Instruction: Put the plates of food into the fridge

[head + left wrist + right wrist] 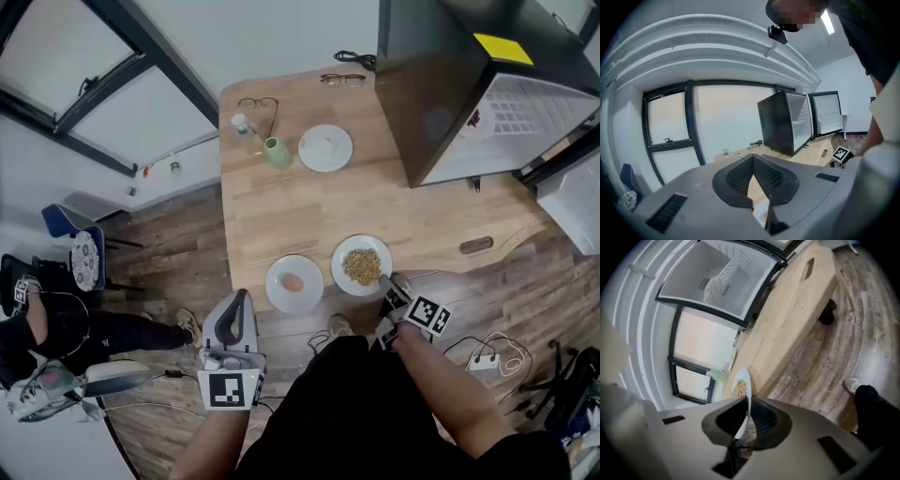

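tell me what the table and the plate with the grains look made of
The table looks like light wood, matte: pale grain lines and plank seams show, though it could be veneer. The plate is probably glazed ceramic: smooth, plain white, thin rim; melamine can't be ruled out.

1. We are counting three plates: white-food plate (325,148) at 11 o'clock, egg plate (293,283) at 7, grain plate (362,265) at 6.
2. We are counting two pairs of glasses: thin pair (258,103), dark pair (342,80).
3. We are counting one fridge (450,84).
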